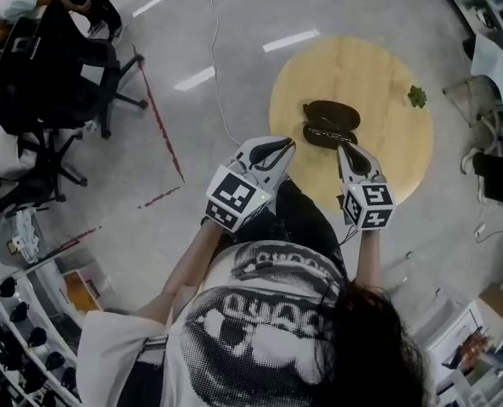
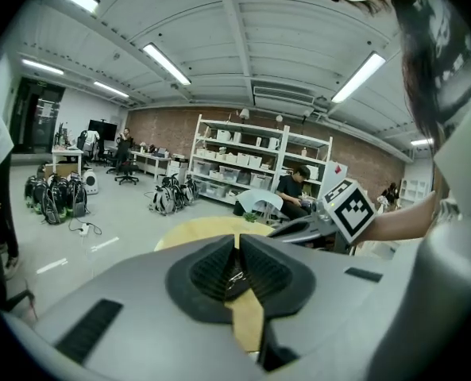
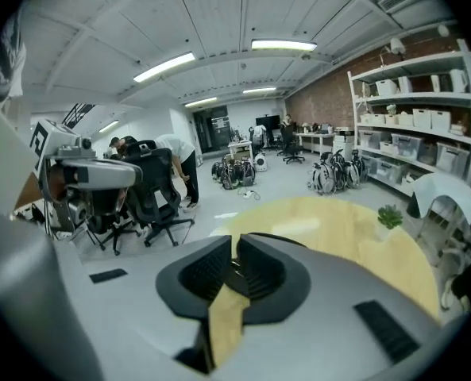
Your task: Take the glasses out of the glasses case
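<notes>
A dark glasses case (image 1: pixel 329 124) lies open on the round wooden table (image 1: pixel 378 66), its two halves side by side; what the near half holds is too dim to make out. My left gripper (image 1: pixel 283 146) hovers just left of the table's near edge, its jaws shut (image 2: pixel 237 243) with nothing between them. My right gripper (image 1: pixel 343 148) hangs over the near rim of the table, right in front of the case. Its jaws stand apart by a narrow slit (image 3: pixel 235 244) and hold nothing. The case is almost wholly hidden behind the jaws in both gripper views.
A small green plant (image 1: pixel 416 97) stands on the table's far right. Office chairs (image 1: pixel 60 83) and seated people are at the left, and a cable (image 1: pixel 217 75) and red tape lines (image 1: pixel 162 130) run across the floor. Shelving (image 2: pixel 251 165) lines the far wall.
</notes>
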Tool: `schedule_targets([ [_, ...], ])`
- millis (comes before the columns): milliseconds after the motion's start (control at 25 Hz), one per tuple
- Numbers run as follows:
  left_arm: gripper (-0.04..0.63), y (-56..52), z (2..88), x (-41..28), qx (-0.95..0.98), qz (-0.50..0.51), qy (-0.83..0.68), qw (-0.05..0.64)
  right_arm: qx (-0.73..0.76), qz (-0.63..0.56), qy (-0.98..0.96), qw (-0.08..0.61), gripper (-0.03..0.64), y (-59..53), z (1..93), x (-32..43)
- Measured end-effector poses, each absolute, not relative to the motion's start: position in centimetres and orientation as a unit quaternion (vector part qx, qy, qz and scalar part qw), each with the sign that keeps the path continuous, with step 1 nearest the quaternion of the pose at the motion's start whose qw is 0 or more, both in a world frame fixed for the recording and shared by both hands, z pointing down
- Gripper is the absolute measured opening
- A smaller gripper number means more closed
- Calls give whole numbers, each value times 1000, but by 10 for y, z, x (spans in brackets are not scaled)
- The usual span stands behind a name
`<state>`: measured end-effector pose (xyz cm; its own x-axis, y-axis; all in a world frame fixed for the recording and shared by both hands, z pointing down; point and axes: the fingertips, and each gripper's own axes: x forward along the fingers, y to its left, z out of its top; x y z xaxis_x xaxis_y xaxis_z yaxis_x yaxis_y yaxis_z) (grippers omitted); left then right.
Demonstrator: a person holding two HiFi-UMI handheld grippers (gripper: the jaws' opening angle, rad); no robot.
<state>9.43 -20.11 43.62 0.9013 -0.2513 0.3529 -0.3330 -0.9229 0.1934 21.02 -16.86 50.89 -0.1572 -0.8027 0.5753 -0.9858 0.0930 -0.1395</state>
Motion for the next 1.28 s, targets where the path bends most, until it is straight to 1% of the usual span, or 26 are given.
schedule_targets([
  [120, 26, -205, 436, 113, 964, 166, -164, 130, 594, 250, -729, 231, 43, -174, 532, 232],
  [280, 26, -209, 438, 129, 959, 173, -182, 133, 532, 234, -753, 308, 83, -179, 567, 246],
  [520, 26, -210, 443, 142, 952, 180, -206, 139, 429, 240, -784, 379, 144, -179, 613, 253],
  [600, 26, -212, 445, 142, 949, 185, -214, 139, 400, 236, -788, 404, 153, -179, 627, 251],
  [720, 26, -215, 448, 140, 945, 192, -226, 137, 375, 232, -792, 423, 153, -181, 641, 250],
  [880, 26, -217, 451, 135, 940, 198, -240, 141, 359, 242, -798, 419, 153, -187, 650, 243],
  [920, 26, -216, 452, 134, 938, 200, -243, 143, 355, 242, -800, 419, 148, -188, 651, 241],
  [1040, 26, -213, 455, 131, 936, 207, -246, 147, 351, 231, -803, 423, 71, -190, 654, 236],
  [1160, 26, -210, 459, 128, 933, 212, -248, 151, 363, 230, -802, 415, 41, -192, 651, 236],
  [1200, 26, -210, 460, 127, 932, 213, -249, 152, 366, 234, -802, 409, 15, -192, 649, 236],
  [1280, 26, -210, 461, 125, 931, 215, -252, 152, 369, 241, -804, 400, 14, -192, 645, 236],
])
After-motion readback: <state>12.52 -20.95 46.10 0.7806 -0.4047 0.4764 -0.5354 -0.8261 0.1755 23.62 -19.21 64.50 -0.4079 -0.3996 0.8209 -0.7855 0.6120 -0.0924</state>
